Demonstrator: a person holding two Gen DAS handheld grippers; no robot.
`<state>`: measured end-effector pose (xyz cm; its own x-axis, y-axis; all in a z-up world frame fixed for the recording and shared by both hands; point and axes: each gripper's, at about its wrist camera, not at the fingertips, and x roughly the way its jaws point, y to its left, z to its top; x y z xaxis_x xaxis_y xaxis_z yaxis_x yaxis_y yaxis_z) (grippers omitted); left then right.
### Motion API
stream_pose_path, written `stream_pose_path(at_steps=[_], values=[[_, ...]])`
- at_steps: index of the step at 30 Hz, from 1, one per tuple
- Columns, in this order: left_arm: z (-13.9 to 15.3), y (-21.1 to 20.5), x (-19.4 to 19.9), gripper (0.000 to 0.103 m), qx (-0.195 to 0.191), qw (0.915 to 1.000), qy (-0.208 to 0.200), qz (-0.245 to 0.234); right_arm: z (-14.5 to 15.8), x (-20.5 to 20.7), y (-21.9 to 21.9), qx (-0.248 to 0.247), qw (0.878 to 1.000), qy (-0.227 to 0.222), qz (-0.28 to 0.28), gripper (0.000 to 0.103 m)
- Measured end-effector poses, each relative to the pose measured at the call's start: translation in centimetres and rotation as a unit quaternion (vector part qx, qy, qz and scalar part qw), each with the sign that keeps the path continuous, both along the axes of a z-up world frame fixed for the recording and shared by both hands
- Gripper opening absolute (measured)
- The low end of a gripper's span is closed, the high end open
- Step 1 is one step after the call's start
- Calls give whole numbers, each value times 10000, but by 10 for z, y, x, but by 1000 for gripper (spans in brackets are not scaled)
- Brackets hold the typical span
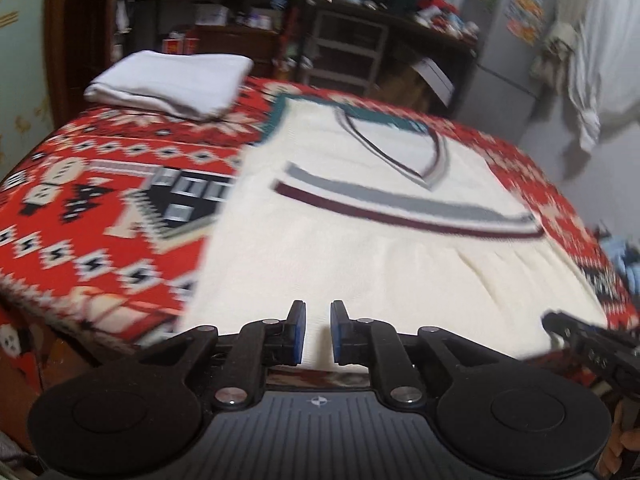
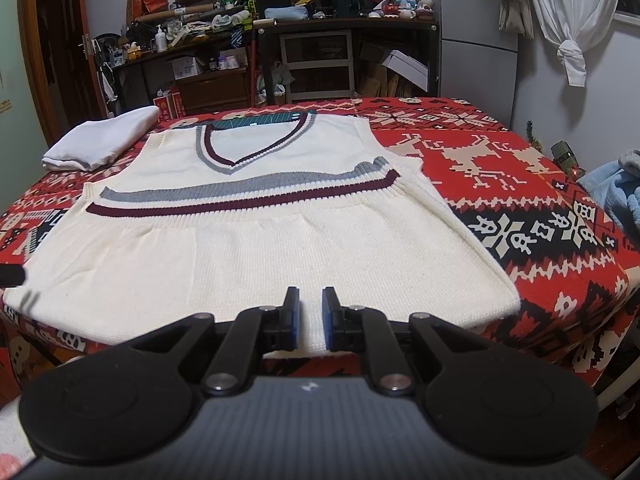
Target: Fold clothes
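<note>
Right wrist — vest (image 2: 256, 256) hem between fingers (image 2: 291, 316).

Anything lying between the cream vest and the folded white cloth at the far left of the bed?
No. Only bare patterned blanket separates the cream vest from the folded white cloth, clearest in the right wrist view.

A cream knitted vest (image 1: 360, 248) is lying flat on a red patterned blanket (image 1: 100, 200), its grey and maroon stripes running across the middle and its V-neck pointing toward the blanket's far edge. The left gripper (image 1: 318, 332) is hovering at the vest's near hem, jaws slightly parted with cream knit showing between them. A folded white cloth (image 1: 172, 82) is sitting at the far left corner. The right gripper (image 1: 592, 344) is reaching in at the near right edge, blurred.
</note>
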<state>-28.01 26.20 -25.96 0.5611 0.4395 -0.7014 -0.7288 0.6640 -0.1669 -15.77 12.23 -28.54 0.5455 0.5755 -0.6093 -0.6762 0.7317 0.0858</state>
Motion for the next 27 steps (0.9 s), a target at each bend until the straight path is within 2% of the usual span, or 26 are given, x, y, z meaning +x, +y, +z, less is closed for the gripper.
stream_pose_path(at_steps=[6, 11, 12, 13, 14, 17, 19, 21, 24, 27], values=[[-12, -13, 14, 15, 87, 9990, 306, -305, 0, 2, -1, 11, 10000, 58, 34, 14], [-12, -6, 1, 17, -148, 9996, 187, -123, 2, 6, -4, 59, 9998, 185, 49, 17], [-10, -4, -4, 29, -197, 9997, 119, -39, 5, 7, -8, 139, 9996, 230, 62, 19], [-8, -1, -12, 46, -244, 9997, 12, 82, 9, 9, -14, 291, 9991, 288, 77, 23], [-6, 2, -20, 51, -300, 9993, -110, 207, 13, 11, -20, 443, 9984, 346, 93, 26], [-3, 18, -48, 51, -620, 9950, -515, 583, 20, 23, -48, 952, 9924, 779, 46, 33], [-6, 28, -65, 51, -888, 9895, -724, 883, 18, 36, -71, 1388, 9809, 1362, -78, 36], [-13, 34, -75, 52, -1176, 9832, -946, 1024, 11, 48, -94, 1893, 9623, 1931, -285, 37], [-23, 41, -83, 55, -1595, 9720, -1272, 1164, -3, 63, -125, 2570, 9282, 2603, -678, 39], [-33, 47, -92, 55, -2008, 9578, -1595, 1300, -22, 73, -144, 3040, 8904, 3236, -1006, 39]])
